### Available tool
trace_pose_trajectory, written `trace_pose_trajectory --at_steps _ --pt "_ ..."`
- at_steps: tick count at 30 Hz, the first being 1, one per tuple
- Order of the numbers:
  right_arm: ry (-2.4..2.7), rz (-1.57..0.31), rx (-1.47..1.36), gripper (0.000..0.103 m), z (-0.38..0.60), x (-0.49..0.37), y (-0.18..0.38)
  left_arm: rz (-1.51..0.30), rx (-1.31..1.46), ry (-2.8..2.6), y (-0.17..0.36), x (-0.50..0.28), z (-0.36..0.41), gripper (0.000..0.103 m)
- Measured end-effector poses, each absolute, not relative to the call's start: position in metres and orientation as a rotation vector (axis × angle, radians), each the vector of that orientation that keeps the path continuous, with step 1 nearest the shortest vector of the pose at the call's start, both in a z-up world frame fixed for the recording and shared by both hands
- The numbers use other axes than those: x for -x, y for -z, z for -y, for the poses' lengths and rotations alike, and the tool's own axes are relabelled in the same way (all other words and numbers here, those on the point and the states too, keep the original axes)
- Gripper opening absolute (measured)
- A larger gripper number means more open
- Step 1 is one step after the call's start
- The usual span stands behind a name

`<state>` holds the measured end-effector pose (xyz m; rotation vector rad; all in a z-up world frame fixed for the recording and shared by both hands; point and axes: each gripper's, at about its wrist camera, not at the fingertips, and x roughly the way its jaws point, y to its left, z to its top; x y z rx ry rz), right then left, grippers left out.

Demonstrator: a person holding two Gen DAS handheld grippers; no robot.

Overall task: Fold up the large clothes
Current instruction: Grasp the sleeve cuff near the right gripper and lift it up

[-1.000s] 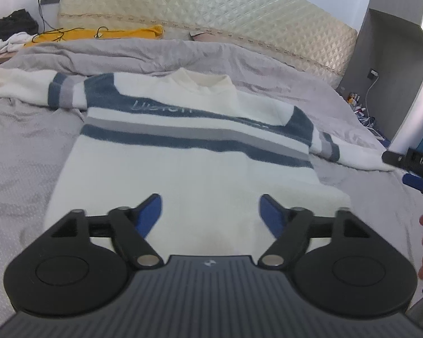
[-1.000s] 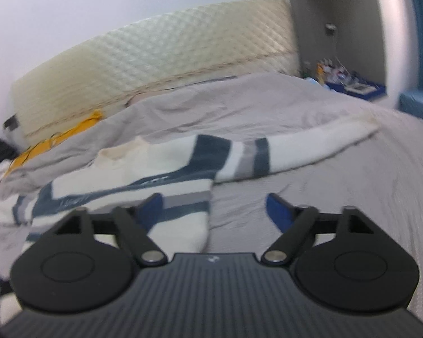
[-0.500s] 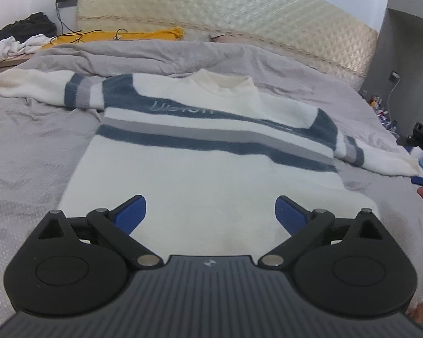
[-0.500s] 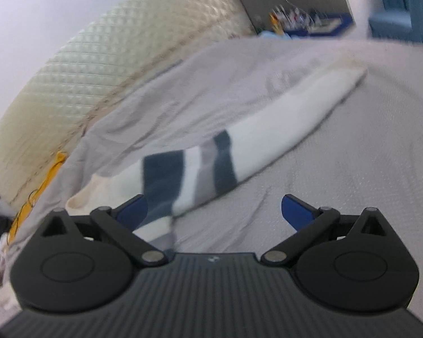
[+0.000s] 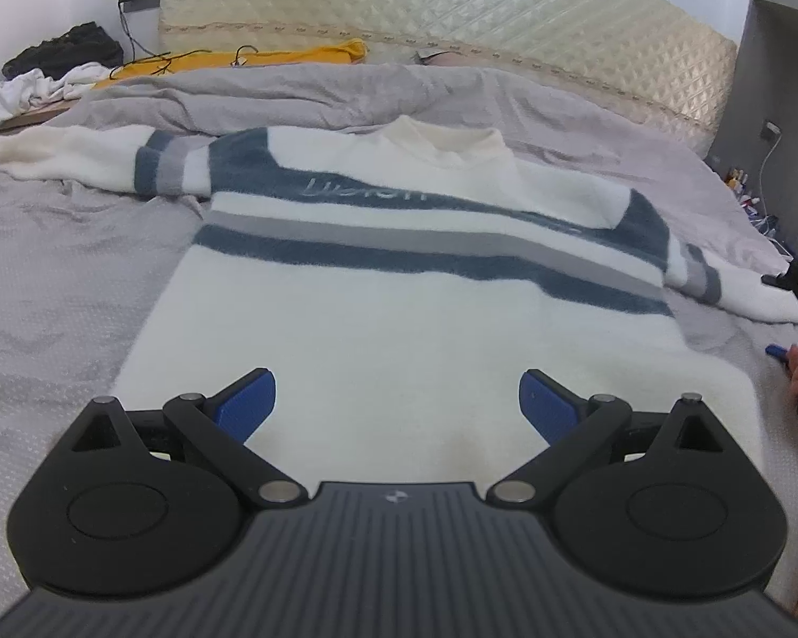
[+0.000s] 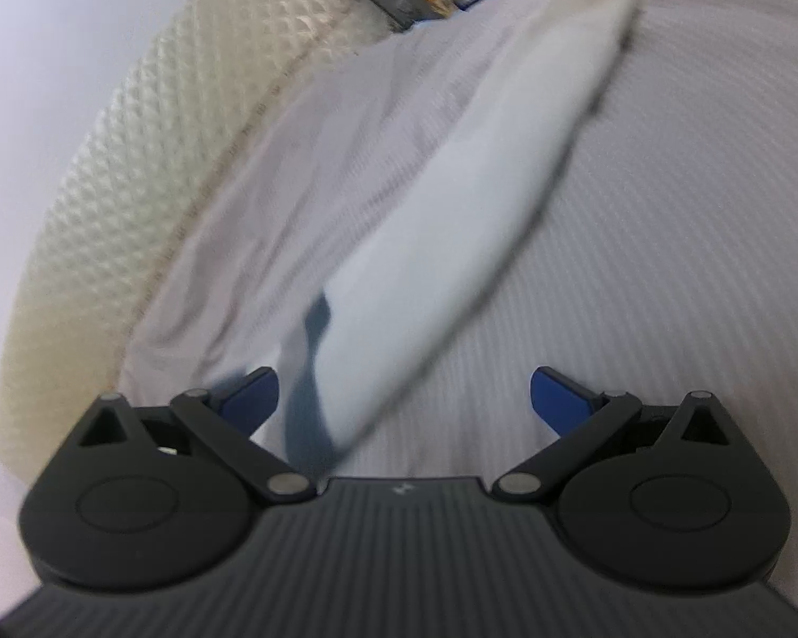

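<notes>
Left gripper [image 5: 397, 399]: blue fingers [image 5: 244, 401] wide apart, wider than a second ago, nothing between them; poised over the lower hem of the sweater [image 5: 399, 319].

Right gripper [image 6: 404, 399]: fingers likewise spread, jaws just opened further, nothing gripped. Its view has swung from the sweater's body to the right sleeve [image 6: 479, 186], which now runs diagonally away from the jaws; picture blurred.

Sweater: white with blue and grey stripes, laid flat, front up, collar toward the headboard [image 5: 452, 16], both sleeves stretched outward.

Surface: grey bedspread [image 5: 53, 292], rumpled near the pillows.

Room: quilted cream headboard, yellow cloth [image 5: 239, 58], heap of clothes [image 5: 53, 74] at left, grey cabinet [image 5: 771, 106] at right.
</notes>
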<state>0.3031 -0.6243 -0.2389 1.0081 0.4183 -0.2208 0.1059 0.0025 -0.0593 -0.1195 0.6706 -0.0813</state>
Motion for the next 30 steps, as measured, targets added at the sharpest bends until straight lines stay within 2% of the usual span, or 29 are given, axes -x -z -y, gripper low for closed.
trace_pose_trajectory --at_steps 12,14,17,19,20,21,24,30 --pt "0.182 -0.261 -1.029 0.103 0.702 -0.359 0.258 -0.746 0.137 0.077 0.079 -0.143 0.002 0.1" --pt "0.22 -0.229 -1.008 0.1 0.712 -0.366 0.259 -0.754 0.126 0.069 0.082 -0.148 0.003 0.1" --pt "0.277 -0.197 -0.965 0.077 0.725 -0.371 0.26 -0.77 0.101 0.056 0.086 -0.155 0.005 0.1" --pt "0.317 -0.208 -0.95 0.047 0.732 -0.372 0.262 -0.783 0.098 0.043 0.089 -0.159 0.005 0.1" --pt "0.333 -0.221 -0.949 0.038 0.736 -0.372 0.262 -0.787 0.101 0.038 0.09 -0.16 0.004 0.1" --pt "0.346 -0.231 -0.95 0.021 0.74 -0.371 0.264 -0.793 0.105 0.032 0.091 -0.162 0.003 0.1" --pt "0.351 -0.242 -0.904 0.016 0.749 -0.368 0.255 -0.808 0.105 0.015 0.095 -0.167 0.002 0.1" --pt "0.304 -0.211 -0.808 0.015 0.741 -0.367 0.213 -0.785 0.087 -0.001 0.088 -0.162 0.0 0.1"
